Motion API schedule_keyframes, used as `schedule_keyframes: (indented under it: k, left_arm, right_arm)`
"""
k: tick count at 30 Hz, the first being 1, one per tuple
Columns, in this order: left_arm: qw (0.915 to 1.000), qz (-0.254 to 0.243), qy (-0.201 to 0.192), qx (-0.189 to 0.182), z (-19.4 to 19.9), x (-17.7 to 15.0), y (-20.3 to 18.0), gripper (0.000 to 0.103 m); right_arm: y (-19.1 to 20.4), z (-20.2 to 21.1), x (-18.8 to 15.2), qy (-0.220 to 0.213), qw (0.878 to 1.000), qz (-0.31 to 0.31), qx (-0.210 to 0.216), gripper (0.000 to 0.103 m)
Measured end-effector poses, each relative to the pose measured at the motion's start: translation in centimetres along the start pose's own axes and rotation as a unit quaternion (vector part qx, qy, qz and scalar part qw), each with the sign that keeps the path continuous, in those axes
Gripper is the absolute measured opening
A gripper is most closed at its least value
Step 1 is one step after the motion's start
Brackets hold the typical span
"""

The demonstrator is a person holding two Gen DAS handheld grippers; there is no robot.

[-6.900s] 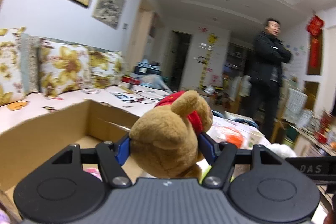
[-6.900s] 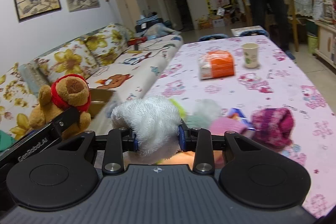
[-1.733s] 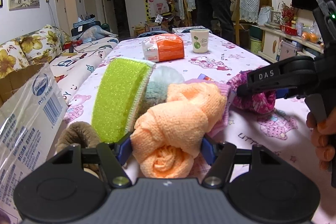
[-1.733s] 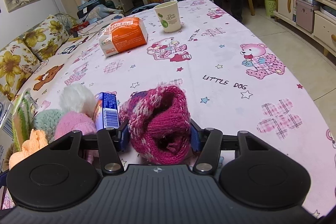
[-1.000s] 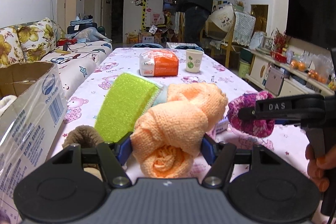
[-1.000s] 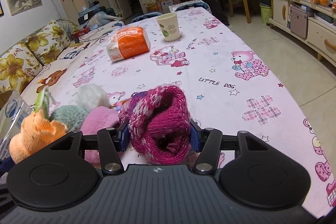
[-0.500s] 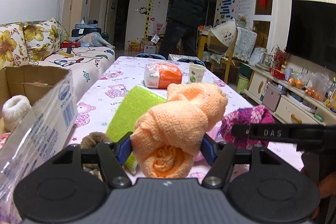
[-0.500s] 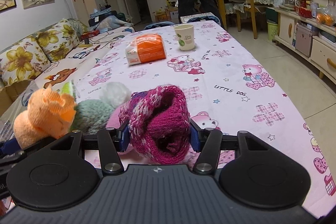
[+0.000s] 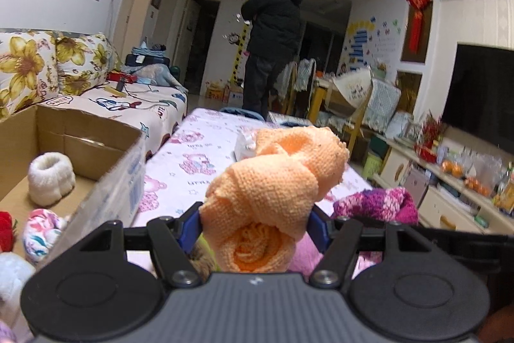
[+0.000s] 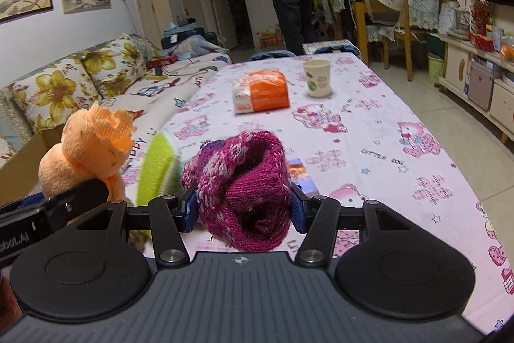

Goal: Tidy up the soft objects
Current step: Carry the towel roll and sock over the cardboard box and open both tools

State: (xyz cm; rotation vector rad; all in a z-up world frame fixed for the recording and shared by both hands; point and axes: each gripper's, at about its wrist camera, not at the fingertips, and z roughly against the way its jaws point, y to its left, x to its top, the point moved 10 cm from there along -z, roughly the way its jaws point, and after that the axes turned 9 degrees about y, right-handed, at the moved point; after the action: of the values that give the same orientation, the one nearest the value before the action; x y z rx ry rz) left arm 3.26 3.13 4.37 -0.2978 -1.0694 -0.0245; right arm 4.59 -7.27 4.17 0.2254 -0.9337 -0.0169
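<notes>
My left gripper (image 9: 253,229) is shut on a knotted orange cloth bundle (image 9: 273,192), held above the table beside the cardboard box (image 9: 106,147). From the right wrist view that orange bundle (image 10: 90,147) shows at the left. A rolled magenta knit piece (image 10: 244,188) is clamped in my right gripper (image 10: 242,211), lifted over the pink cartoon tablecloth (image 10: 369,130). The magenta piece (image 9: 376,203) appears at the right in the left wrist view. Inside the box lie a white fluffy roll (image 9: 49,177), a flowered soft item (image 9: 41,230) and something red (image 9: 6,230).
A green sponge (image 10: 155,166) stands on the table below the grippers. Farther along the table are an orange packet (image 10: 261,90) and a paper cup (image 10: 316,81). A person in dark clothes (image 9: 273,34) stands at the far end. A flowered sofa (image 9: 41,63) runs along the left.
Both grippers have risen and swung left with their loads. The box interior now shows in the left wrist view. The green sponge has dropped below the left gripper's view.
</notes>
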Motion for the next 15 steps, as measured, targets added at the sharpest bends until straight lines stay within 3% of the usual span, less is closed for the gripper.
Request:
schedule_keyframes:
  k: [15]
  left_arm:
    - [0.9909,0.105,-0.068,0.049,3.5,2.3,6.8,0.067]
  right_arm:
    - [6.1,1.1,1.4,-0.029,0.995,0.083,0.041,0.068]
